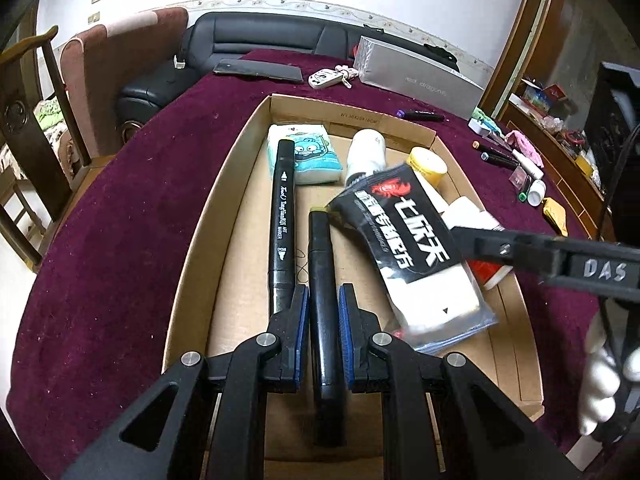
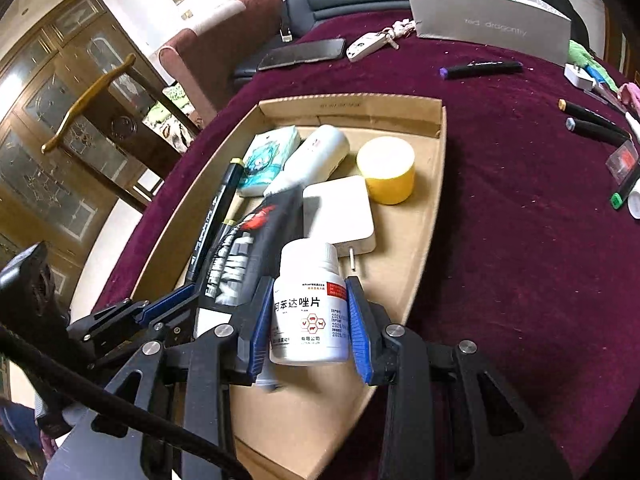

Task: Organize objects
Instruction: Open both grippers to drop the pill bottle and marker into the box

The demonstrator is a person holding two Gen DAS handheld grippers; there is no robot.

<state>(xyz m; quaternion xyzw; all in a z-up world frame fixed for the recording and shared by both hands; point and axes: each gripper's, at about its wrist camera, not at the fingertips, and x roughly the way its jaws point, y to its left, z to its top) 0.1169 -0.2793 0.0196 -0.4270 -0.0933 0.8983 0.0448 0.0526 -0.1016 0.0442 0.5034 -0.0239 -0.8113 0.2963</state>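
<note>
Step in hand: you are loading the cardboard box point(image 1: 408, 124) on the maroon cloth point(image 1: 120, 208), with 2 items being carried over it at once.
Left gripper point(image 1: 323, 304): its blue pads are pinching a black marker point(image 1: 322, 280) near its lower half.
Right gripper point(image 2: 308, 316): its pads are pressing on both sides of a white pill bottle point(image 2: 308, 304).
Marker place: it is hanging over the box's near-left floor, just at 3 o'clock of the marker already lying there point(image 1: 285, 216).
Marker axis: its long axis is running 6 to 12 o'clock in the left wrist view, yellowish cap end at 12, about parallel to the lying marker.
Bottle place: it is sitting over the box's near end, at 6 o'clock of the white charger block point(image 2: 340, 212).
Bottle axis: its long axis is running 6 to 12 o'clock in the right wrist view, cap at 12, label facing the camera.
Crowding: the black sachet point(image 1: 404, 240) is lying tilted between the 2 grippers, partly over other things.
Next move, left: I judge you are needing to lower the marker flat beside its twin, then spread the pads.
Next move, right: pick bare cardboard at 5 o'clock of the charger, clear of the sachet and the yellow tape roll point(image 2: 388, 172).
</note>
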